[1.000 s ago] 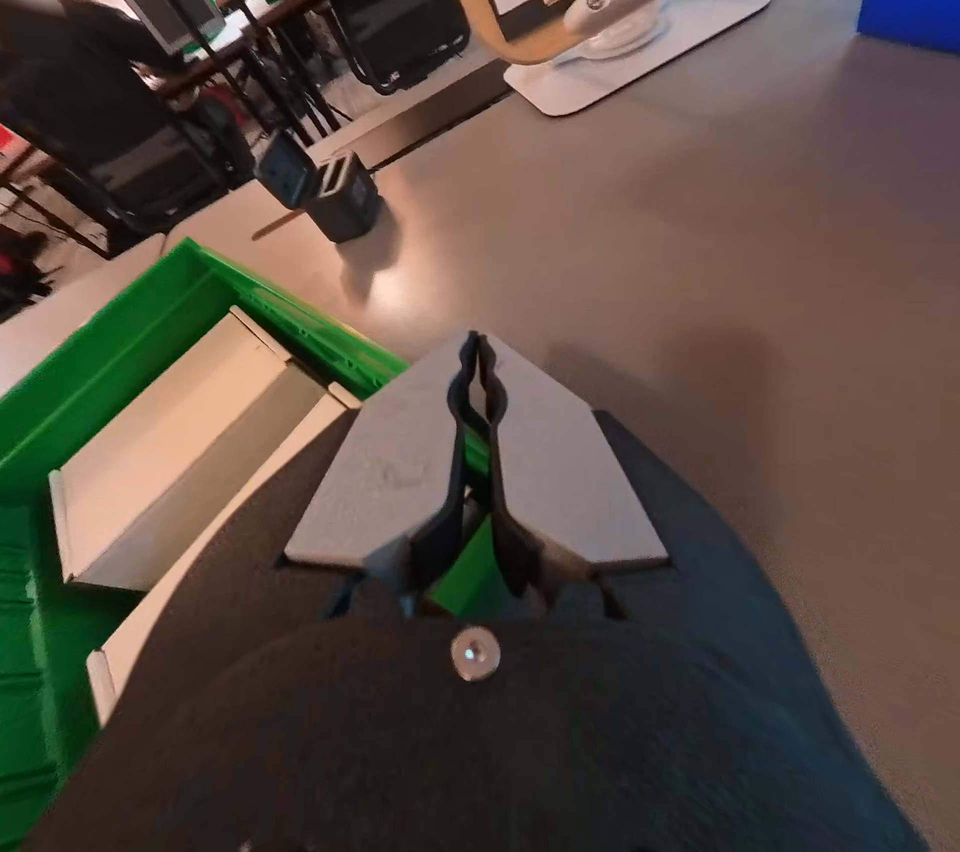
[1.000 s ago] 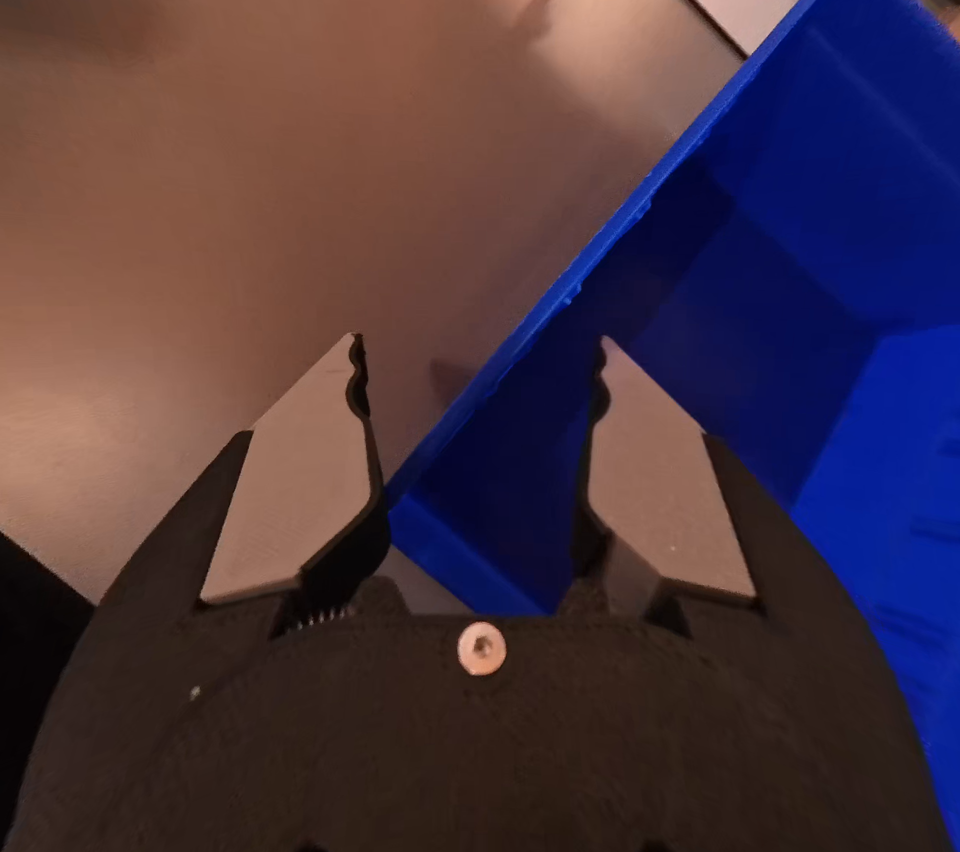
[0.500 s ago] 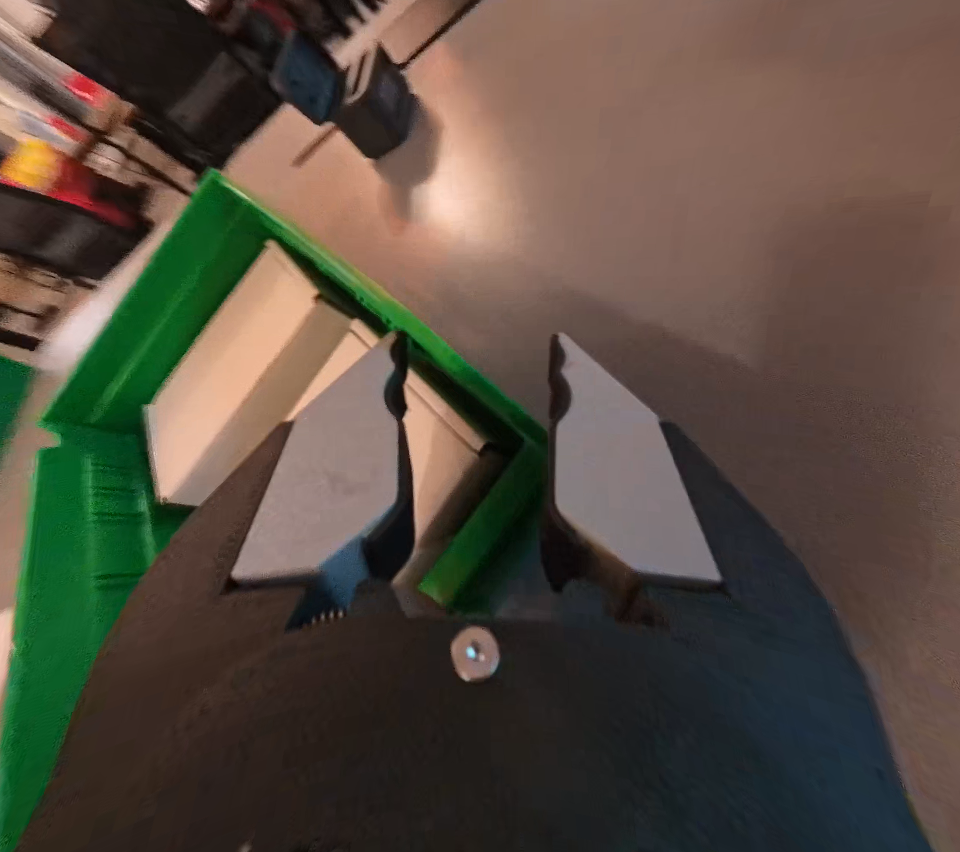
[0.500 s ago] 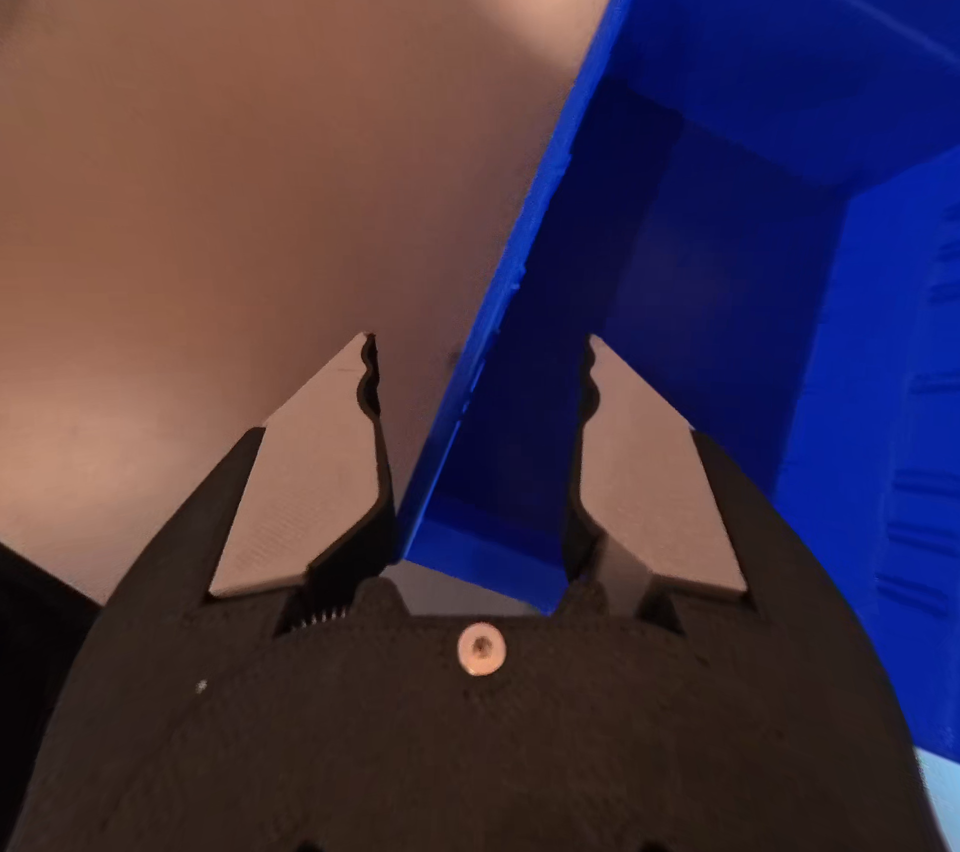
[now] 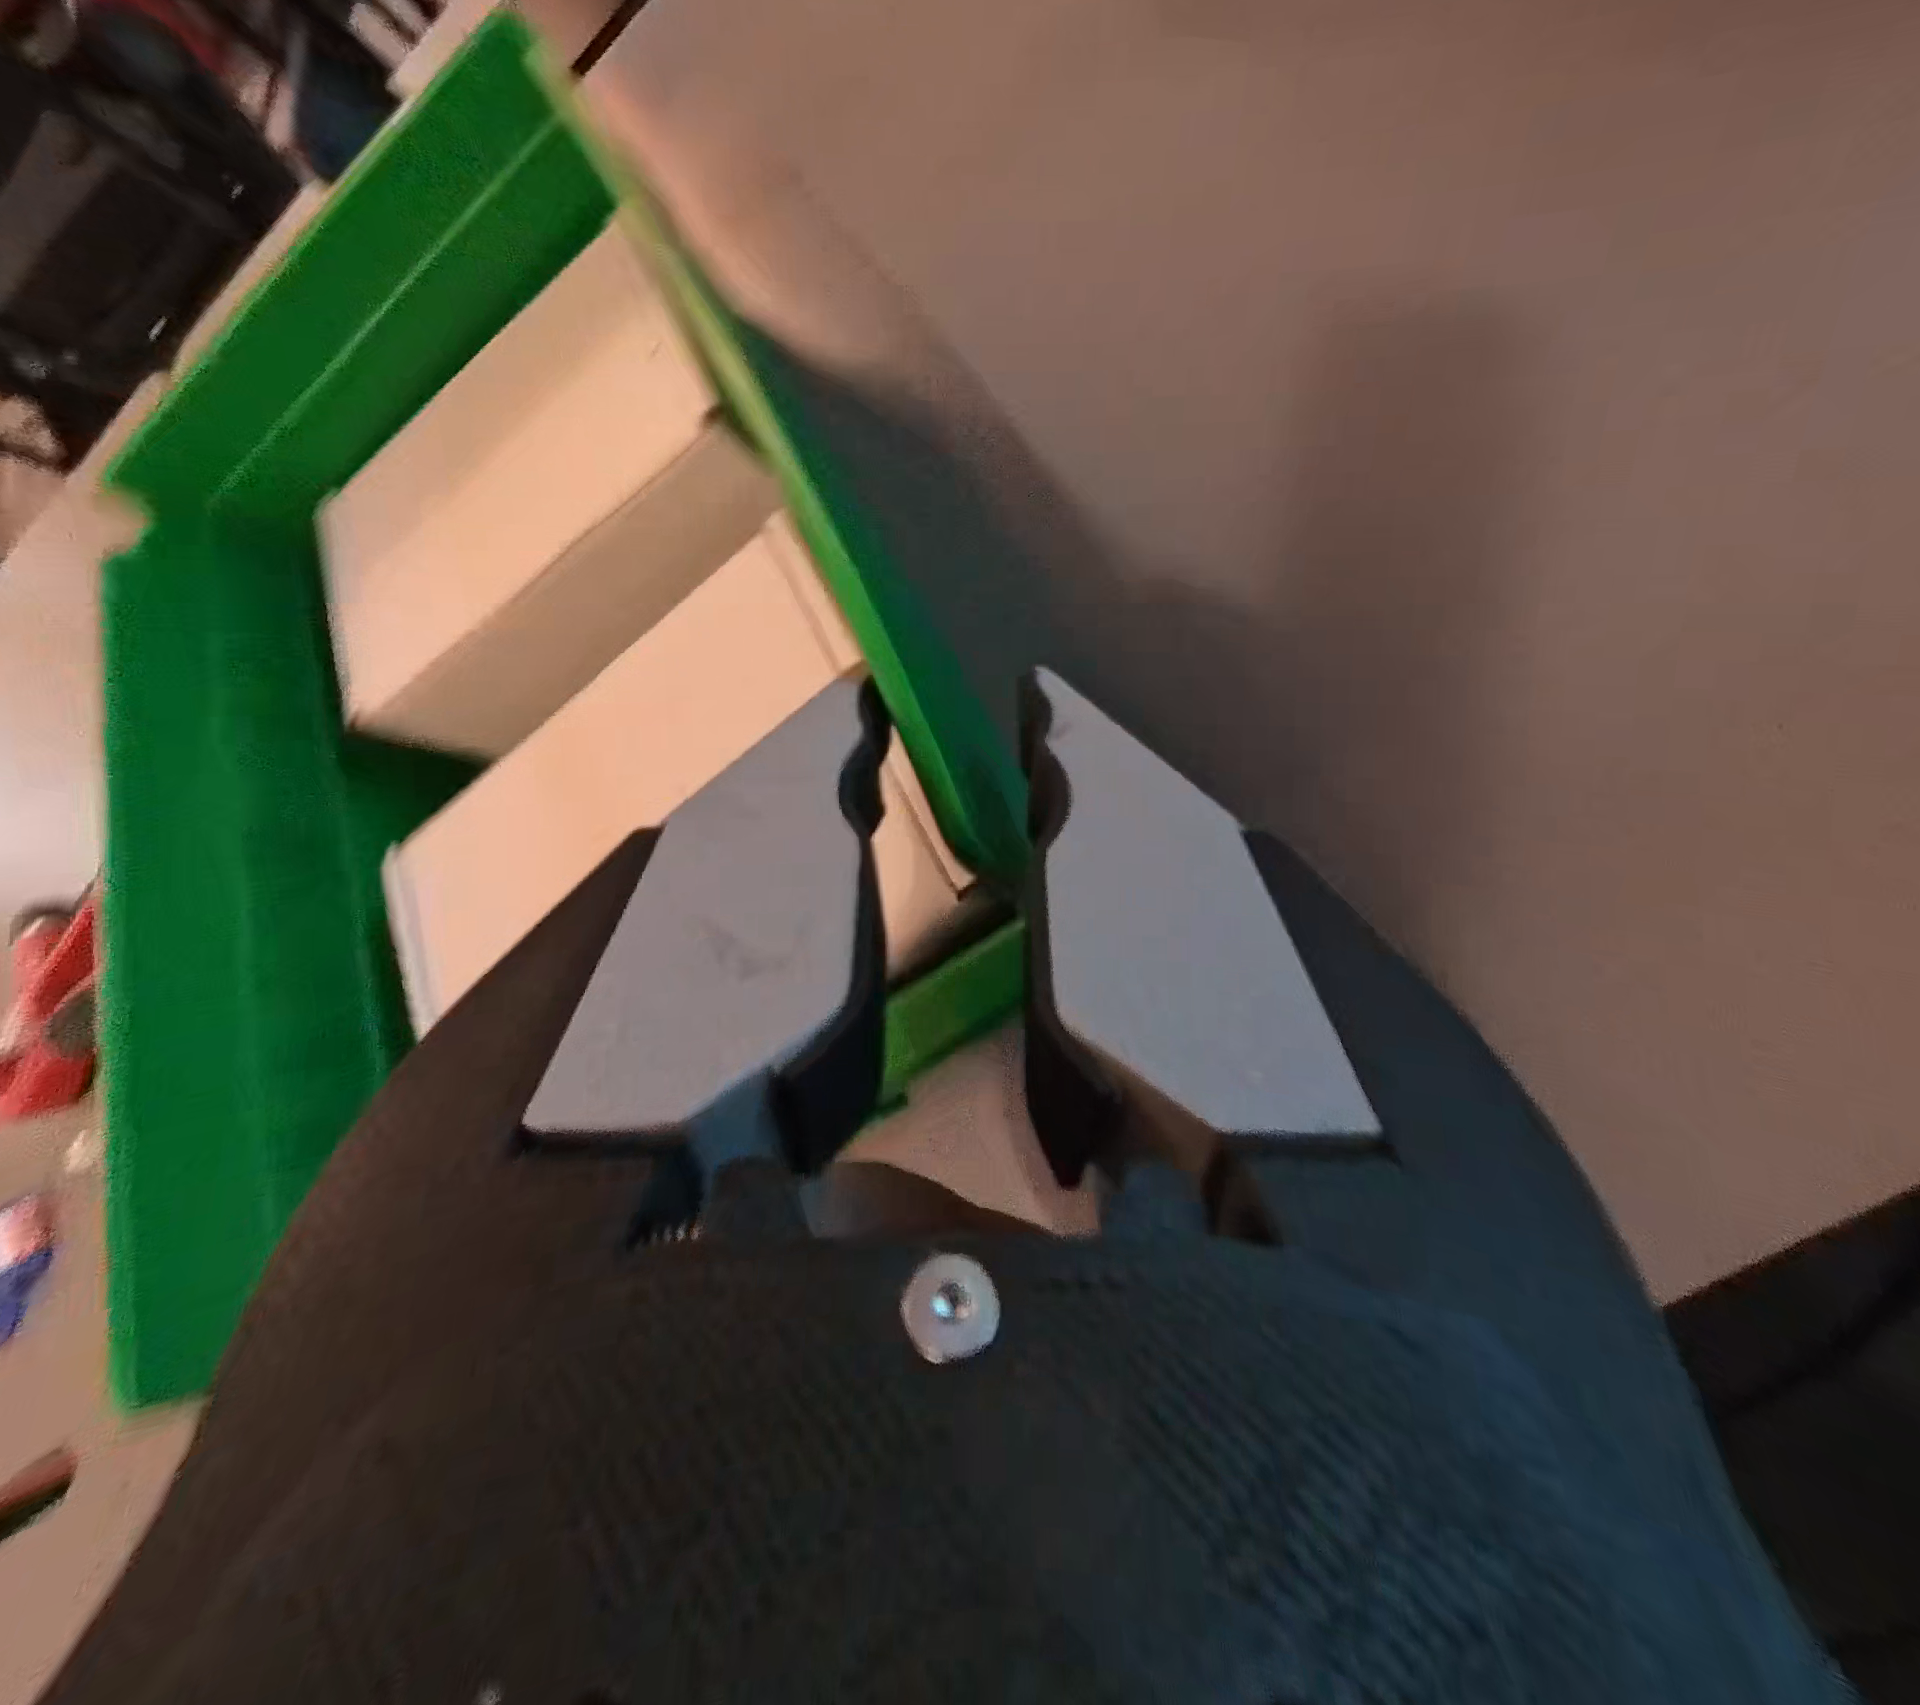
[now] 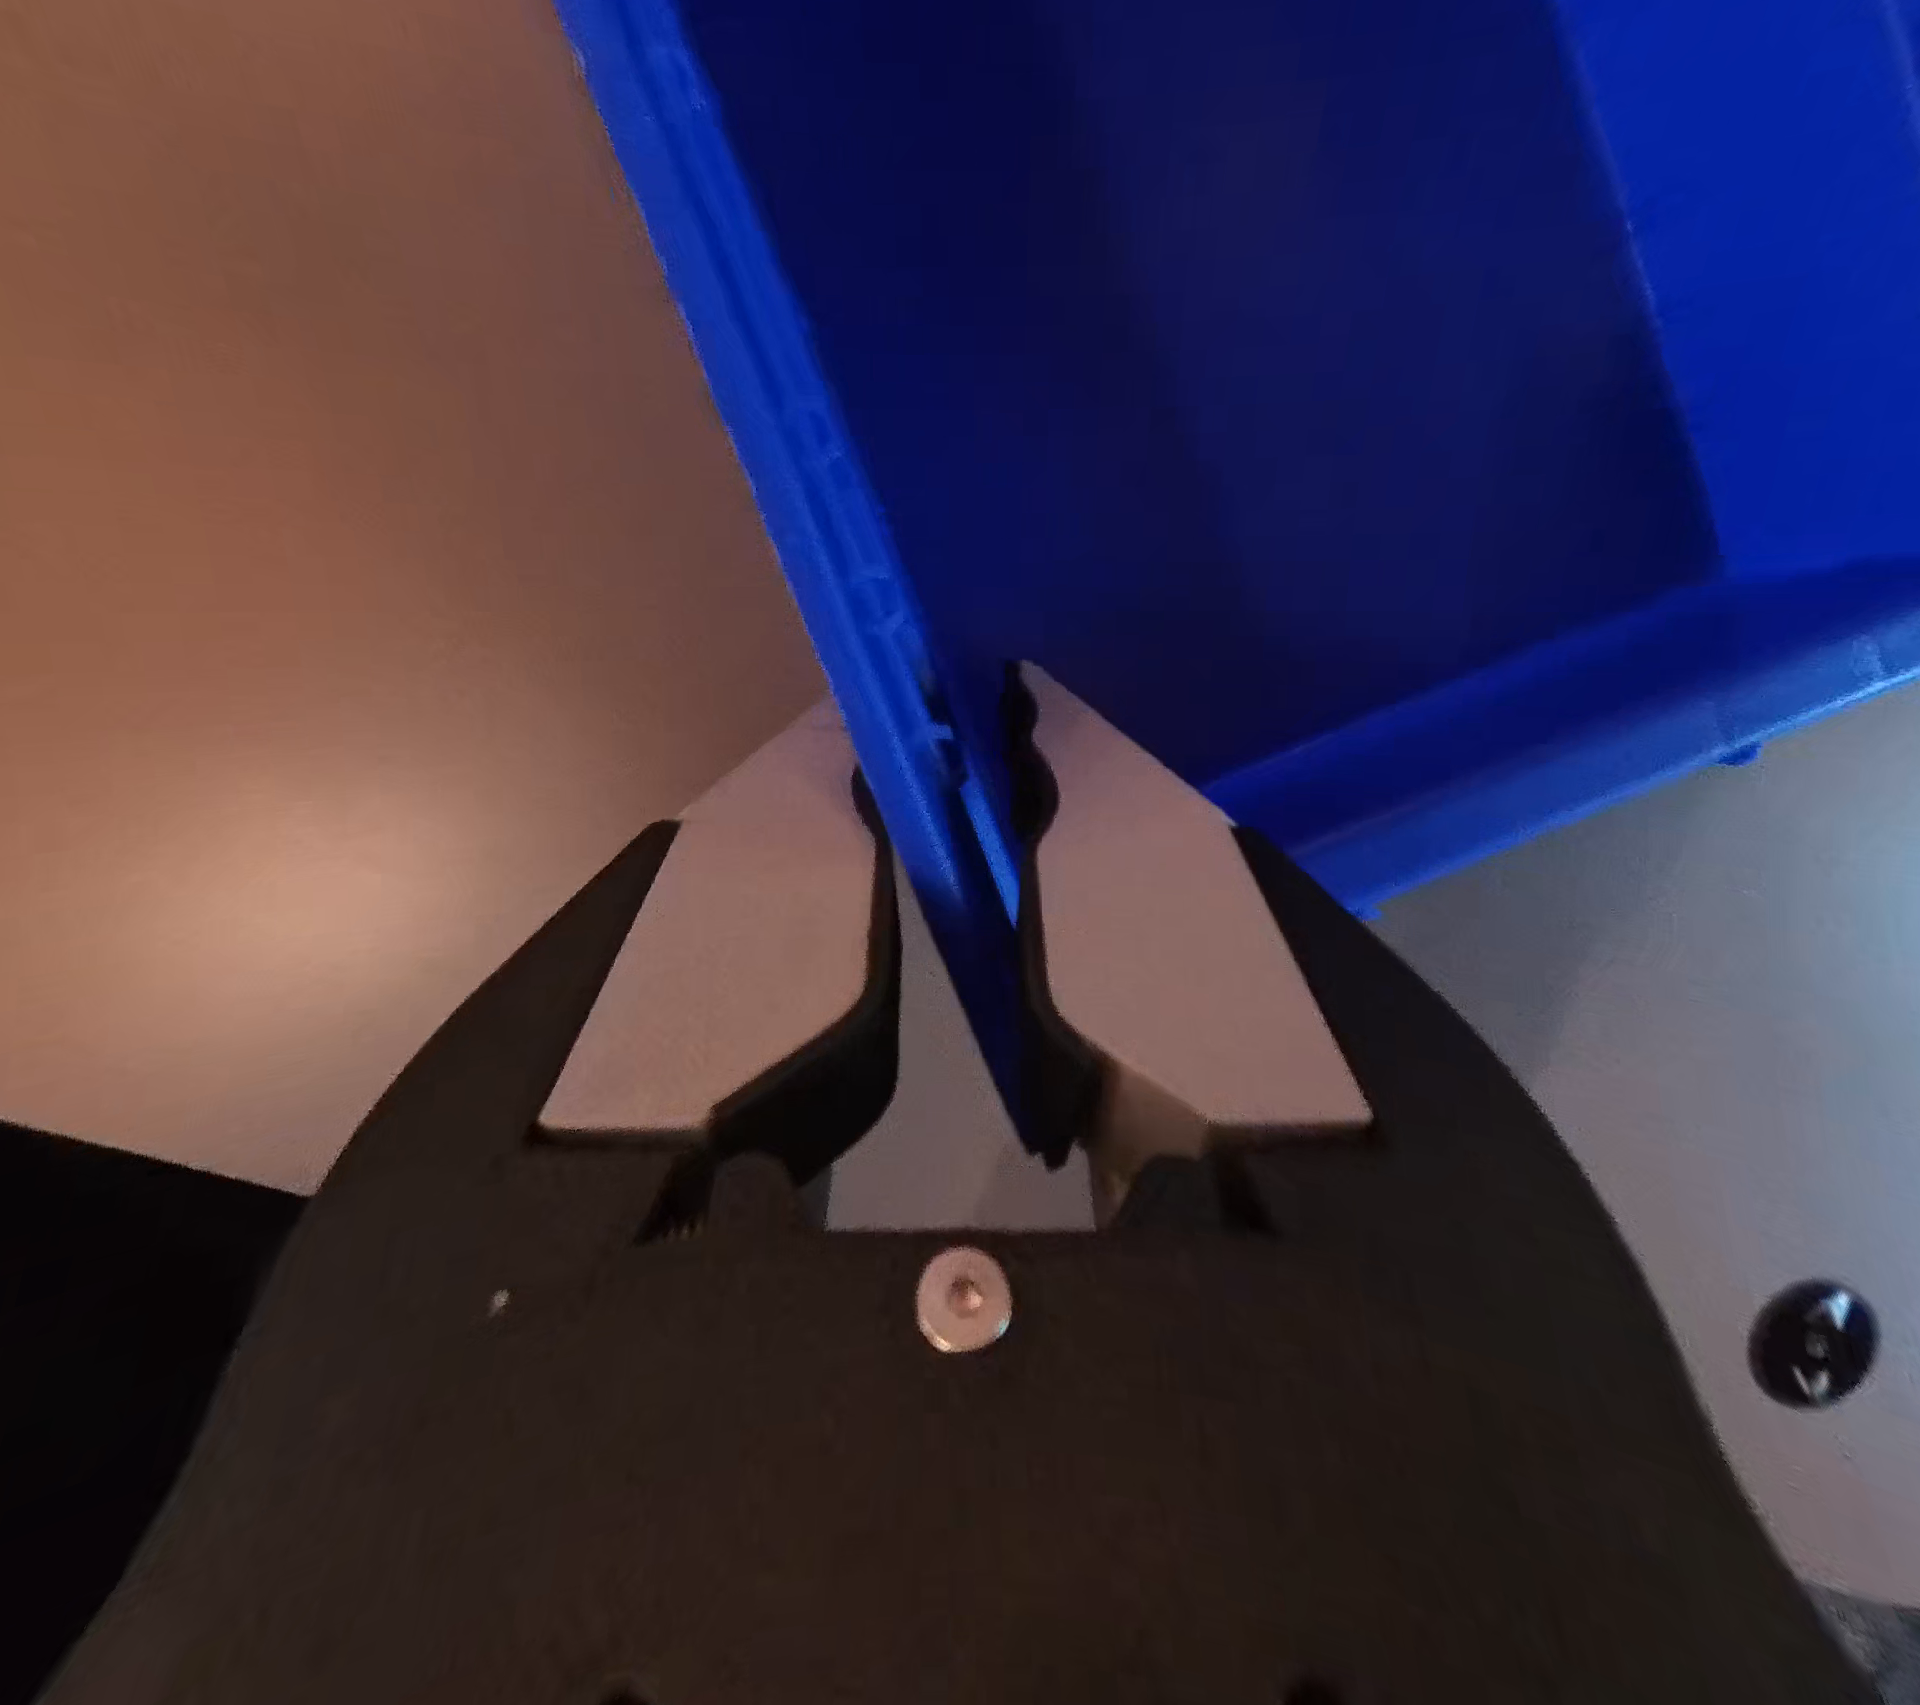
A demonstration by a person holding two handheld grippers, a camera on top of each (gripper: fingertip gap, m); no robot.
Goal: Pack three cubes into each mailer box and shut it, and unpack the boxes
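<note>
Left wrist view shows the left claw (image 5: pixel 951 808) with its two flat grey fingers straddling the thin right wall of a green plastic bin (image 5: pixel 223 824), close around it; whether they squeeze it I cannot tell. Two plain pale mailer boxes (image 5: pixel 520 533) lie shut inside, side by side. The bin sits on a smooth brown surface (image 5: pixel 1403 253). In the right wrist view, the right claw (image 6: pixel 935 725) is clamped on the left wall of a blue plastic bin (image 6: pixel 1247 201), near its corner. No cubes show.
</note>
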